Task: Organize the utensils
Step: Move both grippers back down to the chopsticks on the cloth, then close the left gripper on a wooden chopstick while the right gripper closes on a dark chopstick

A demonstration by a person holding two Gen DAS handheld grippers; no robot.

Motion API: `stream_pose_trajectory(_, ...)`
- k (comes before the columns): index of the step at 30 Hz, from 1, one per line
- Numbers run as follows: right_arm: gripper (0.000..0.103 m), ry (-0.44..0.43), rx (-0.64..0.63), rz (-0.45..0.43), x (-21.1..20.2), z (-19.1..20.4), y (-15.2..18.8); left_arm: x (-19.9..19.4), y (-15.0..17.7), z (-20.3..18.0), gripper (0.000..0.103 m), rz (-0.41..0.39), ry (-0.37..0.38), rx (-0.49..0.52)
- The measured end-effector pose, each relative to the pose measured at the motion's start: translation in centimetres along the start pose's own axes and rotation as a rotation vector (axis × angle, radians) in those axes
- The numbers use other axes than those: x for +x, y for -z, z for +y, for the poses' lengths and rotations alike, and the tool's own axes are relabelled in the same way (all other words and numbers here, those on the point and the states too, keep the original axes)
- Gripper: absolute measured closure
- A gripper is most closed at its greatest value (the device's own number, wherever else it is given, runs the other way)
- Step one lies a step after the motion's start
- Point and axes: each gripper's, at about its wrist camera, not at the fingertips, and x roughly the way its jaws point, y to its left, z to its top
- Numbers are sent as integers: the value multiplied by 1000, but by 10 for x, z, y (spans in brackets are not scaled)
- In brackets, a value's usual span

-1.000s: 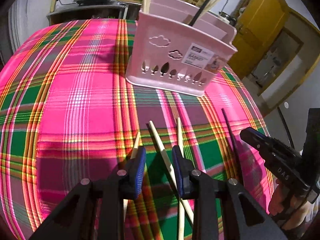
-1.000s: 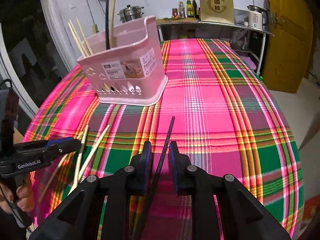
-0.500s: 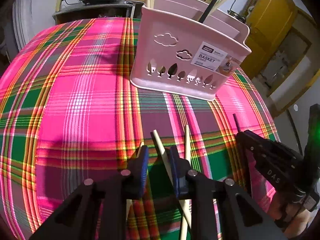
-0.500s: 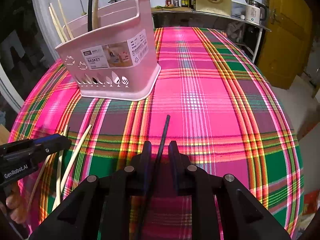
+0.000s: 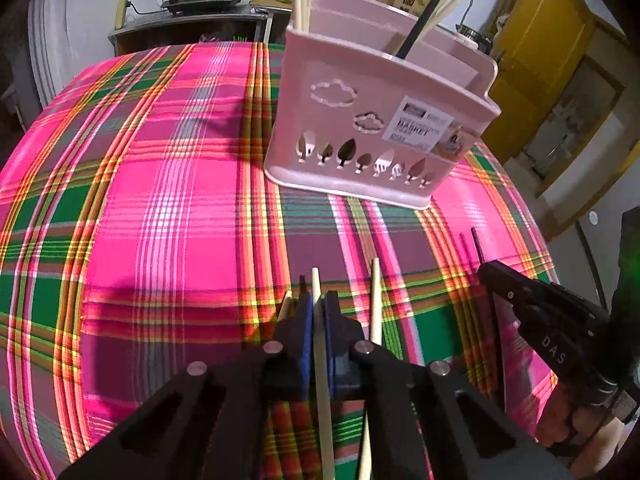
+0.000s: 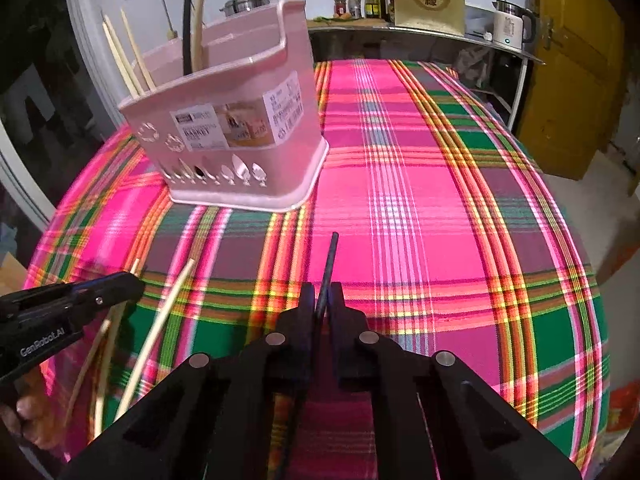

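One pink basket (image 5: 372, 120) is seen on the plaid desk (image 5: 160, 200), at 1 o'clock in the left wrist view; several pale chopsticks (image 6: 124, 56) and one black chopstick (image 5: 430, 8) are stood in it, compartments not told apart. The left tool (image 5: 318, 312) is clamped on one pale chopstick (image 5: 320, 360); two more pale chopsticks (image 5: 374, 304) are left on the desk beside it. The right tool (image 6: 322, 304) is closed on one black chopstick (image 6: 330, 264).
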Motion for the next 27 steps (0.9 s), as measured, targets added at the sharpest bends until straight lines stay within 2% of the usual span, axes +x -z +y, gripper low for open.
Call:
stream_pose_trajectory(7,97,-42,4,-78,-31,1,-9,-29,-7,-3,97,-56,38,13)
stream_pose_trajectory(18,98,-90,-18,-252,-104,14,-25,-105,-21,-17,97,-210,89,91)
stream_pose_trajectory(27,98,-107,-42,-353,-146,22,-28,-143,-22,-23,97,-287,103,135)
